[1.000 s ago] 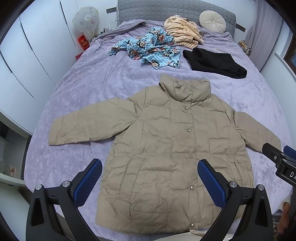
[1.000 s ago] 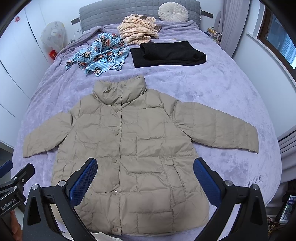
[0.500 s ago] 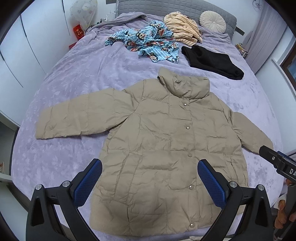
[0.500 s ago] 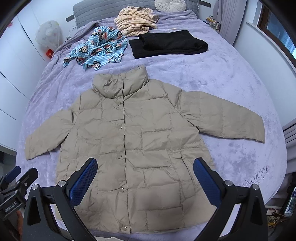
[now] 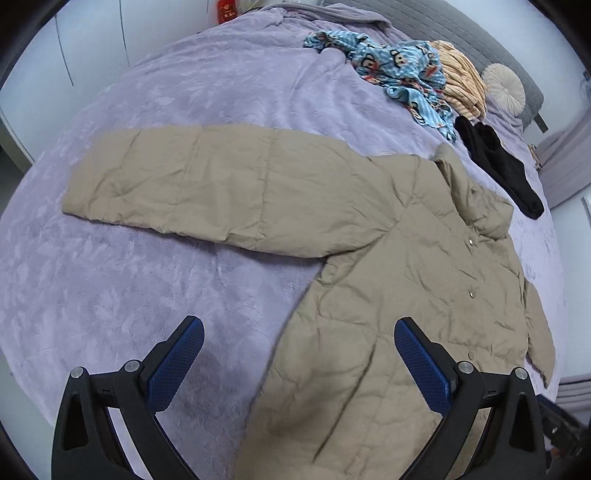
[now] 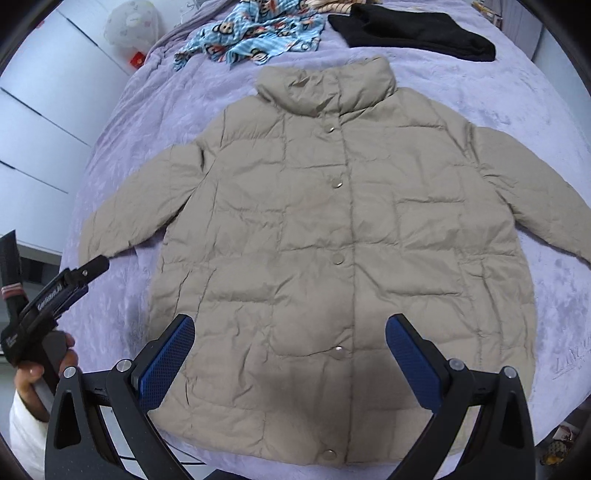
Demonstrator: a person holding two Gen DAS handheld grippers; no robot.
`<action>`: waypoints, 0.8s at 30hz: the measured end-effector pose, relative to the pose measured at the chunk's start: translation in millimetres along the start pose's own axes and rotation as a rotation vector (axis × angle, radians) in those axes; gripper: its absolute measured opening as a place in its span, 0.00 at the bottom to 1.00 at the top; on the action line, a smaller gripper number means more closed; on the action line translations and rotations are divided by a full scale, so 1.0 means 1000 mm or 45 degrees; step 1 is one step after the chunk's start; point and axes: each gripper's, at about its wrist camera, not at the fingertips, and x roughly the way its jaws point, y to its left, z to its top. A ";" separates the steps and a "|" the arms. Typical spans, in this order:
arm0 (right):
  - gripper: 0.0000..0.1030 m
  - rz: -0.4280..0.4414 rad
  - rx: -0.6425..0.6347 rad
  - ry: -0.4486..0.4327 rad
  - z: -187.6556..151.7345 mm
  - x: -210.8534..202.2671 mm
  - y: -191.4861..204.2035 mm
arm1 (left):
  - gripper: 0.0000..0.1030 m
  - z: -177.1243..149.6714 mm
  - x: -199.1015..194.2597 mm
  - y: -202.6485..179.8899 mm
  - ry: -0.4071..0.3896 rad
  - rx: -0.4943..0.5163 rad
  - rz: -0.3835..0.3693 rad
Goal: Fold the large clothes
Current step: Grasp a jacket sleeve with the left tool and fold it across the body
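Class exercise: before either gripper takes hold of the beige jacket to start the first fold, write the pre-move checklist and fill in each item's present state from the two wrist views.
1. Beige jacket lies flat, front up, snaps closed: ok.
2. Both sleeves spread out to the sides: ok.
3. Left gripper open and empty: ok.
4. Right gripper open and empty: ok.
5. Black garment and blue cartoon-print garment lie clear of the jacket: ok.
6. Nothing trapped under the jacket: cannot tell.

one beige padded jacket (image 6: 332, 229), five snap buttons down its front, one blue cartoon-print garment (image 6: 258, 33), one black garment (image 6: 413, 33), one striped garment (image 5: 461, 77), one round cushion (image 5: 504, 88), two grippers.
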 end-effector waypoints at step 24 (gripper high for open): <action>1.00 0.058 -0.058 -0.179 0.068 0.109 0.059 | 0.30 0.142 0.117 0.153 -0.262 -0.490 -0.070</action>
